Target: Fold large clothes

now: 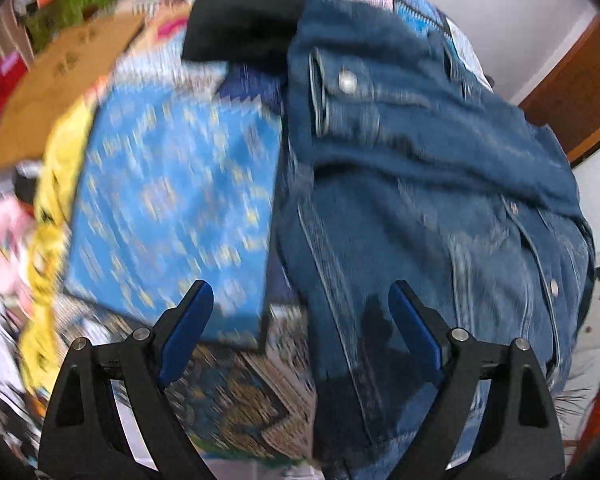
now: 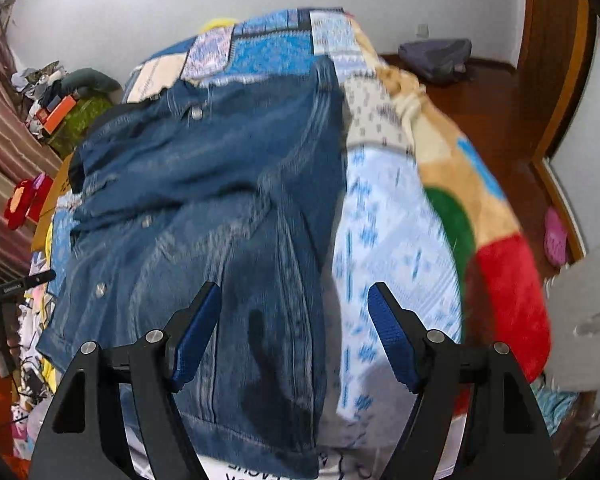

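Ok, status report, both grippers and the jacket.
Left gripper open, empty. Right gripper open, empty. Jacket lies partly folded on the bed, untouched. Black garment beside its far end.

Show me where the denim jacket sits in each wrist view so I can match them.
Left wrist: denim jacket fills the right half, reaching down past the right finger.
Right wrist: the jacket fills the centre-left, running down between the fingers.
Shared landmark: the blue patterned bedspread under it.
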A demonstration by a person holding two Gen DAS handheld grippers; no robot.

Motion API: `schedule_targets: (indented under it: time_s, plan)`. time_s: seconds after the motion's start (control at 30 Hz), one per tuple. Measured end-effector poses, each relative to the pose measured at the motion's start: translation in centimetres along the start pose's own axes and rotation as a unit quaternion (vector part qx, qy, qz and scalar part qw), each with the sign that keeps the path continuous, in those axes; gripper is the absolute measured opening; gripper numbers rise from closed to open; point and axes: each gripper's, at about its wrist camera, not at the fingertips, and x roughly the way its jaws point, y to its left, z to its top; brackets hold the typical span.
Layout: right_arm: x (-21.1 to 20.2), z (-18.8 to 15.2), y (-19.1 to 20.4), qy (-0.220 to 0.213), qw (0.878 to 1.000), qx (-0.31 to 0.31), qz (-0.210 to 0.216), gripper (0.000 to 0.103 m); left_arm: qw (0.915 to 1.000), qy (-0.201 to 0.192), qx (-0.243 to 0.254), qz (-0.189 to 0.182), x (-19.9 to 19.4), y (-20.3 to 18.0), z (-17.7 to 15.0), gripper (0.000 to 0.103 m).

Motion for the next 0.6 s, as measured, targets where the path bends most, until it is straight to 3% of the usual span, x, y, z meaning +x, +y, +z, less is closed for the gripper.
schedule_targets:
  time_s: [0.17, 0.33, 0.4, 0.47, 0.53, 0.6]
  plan:
    - [1.6, -2.3, -0.1, 0.032, 0.999, 0.024, 0.023, 0.072, 0.9974, 0.04, -0.038, -0.046, 2.1, 0.7, -2.3, 0.089]
    - [1.9, -3.3, 0.6, 0.031, 0.999, 0.02, 0.035, 0.072, 0.9865, 0.056, -0.096, -0.121, 3.0, 1.7, -3.8, 0.089]
    - [1.7, -3.4, 0.9, 0.031, 0.998, 0.019, 0.054, 0.059, 0.9839, 0.057, -0.101, -0.136, 2.8, 1.6, -4.2, 0.089]
    - [1.5, -3.3, 1.1, 0.03, 0.997, 0.019, 0.065, 0.034, 0.983, 0.057, -0.091, -0.149, 2.5, 1.2, -4.7, 0.089]
    - [1.4, -3.2, 1.3, 0.031, 0.997, 0.02, 0.069, 0.017, 0.982, 0.057, -0.072, -0.165, 2.0, 0.1, -5.1, 0.089]
    - [1.3, -3.0, 1.2, 0.033, 0.996, 0.03, 0.071, 0.013, 0.9823, 0.053, -0.044, -0.174, 1.2, -1.4, -5.2, 0.084]
